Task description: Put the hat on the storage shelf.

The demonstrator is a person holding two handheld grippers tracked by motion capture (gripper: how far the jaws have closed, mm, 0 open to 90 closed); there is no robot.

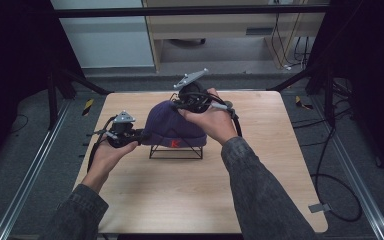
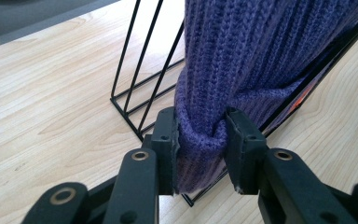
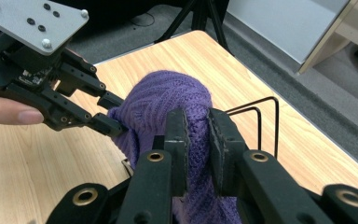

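The left gripper (image 1: 142, 135) was held low over the tabletop (image 1: 180, 200) by the left hand (image 1: 111, 150), the forearm coming in from the near left corner, and its jaws were pressed onto the folded cuff of a purple knitted beanie (image 1: 172, 125) at the hat's left side; in the left gripper view the cuff (image 2: 200, 140) was seen bunched between the two black jaws. The right hand (image 1: 211, 120) was raised above and behind the beanie, wrist bent so that the right gripper (image 1: 180, 104) pointed down and leftward at the crown, and in the right gripper view a fold of the knit (image 3: 198, 140) was pinched between its jaws. The beanie was draped over a black wire rack (image 1: 176, 151) that stood near the middle of the tabletop, somewhat toward the far edge, with an orange mark showing on the cuff. Bare wood was left on every side of the rack, widest toward the near edge and the right edge; the left gripper was nearer the left edge. Beyond the tabletop's edges, dark frame bars (image 1: 180, 11) and floor cables (image 1: 330, 165) were seen.
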